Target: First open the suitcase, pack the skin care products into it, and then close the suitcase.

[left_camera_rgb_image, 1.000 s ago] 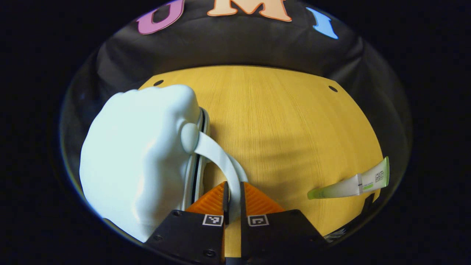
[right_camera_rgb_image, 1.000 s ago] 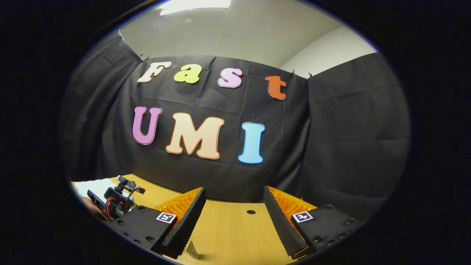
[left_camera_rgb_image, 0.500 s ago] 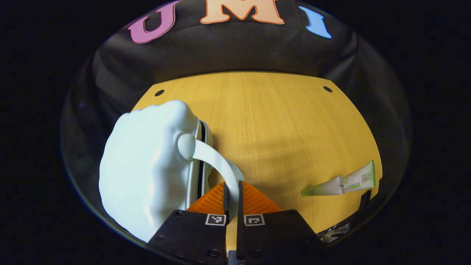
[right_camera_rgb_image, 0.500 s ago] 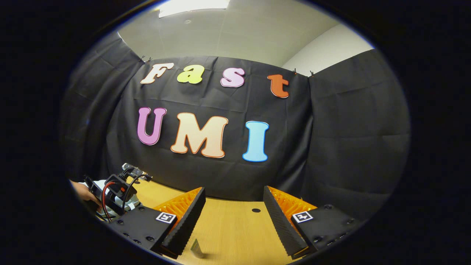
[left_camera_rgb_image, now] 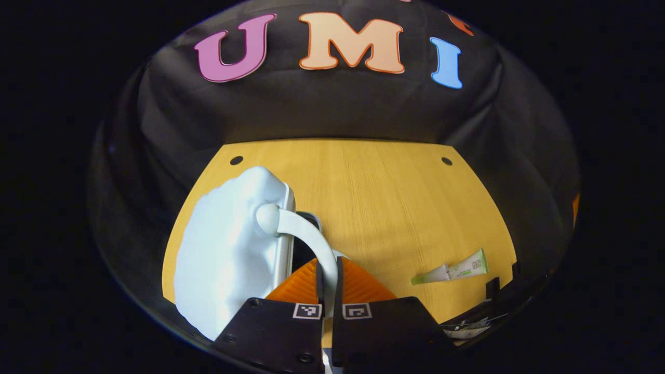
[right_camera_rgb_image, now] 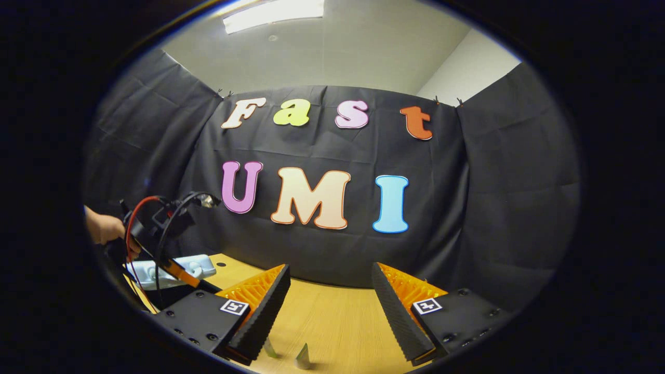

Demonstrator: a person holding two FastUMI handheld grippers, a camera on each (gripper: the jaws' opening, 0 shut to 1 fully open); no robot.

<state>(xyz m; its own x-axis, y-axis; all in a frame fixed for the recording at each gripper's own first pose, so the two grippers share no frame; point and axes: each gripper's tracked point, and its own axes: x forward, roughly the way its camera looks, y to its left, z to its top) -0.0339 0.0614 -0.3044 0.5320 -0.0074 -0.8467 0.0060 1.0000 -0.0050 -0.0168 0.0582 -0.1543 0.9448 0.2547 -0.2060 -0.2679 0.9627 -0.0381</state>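
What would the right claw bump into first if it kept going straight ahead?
Probably nothing on the way: the open right claw points across bare yellow wooden table. Beyond the table's far edge hangs the black cloth wall, likely the first thing met, though its depth is hard to judge.

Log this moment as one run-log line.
stage: opening suitcase | left gripper: shut on suitcase handle, lid raised | right gripper: open, idle | tube: on table

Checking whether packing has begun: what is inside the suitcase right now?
The suitcase lid is raised by its handle, pinched in the left claw. The gap shows only darkness; the lid covers the interior. A tube lies on the table.
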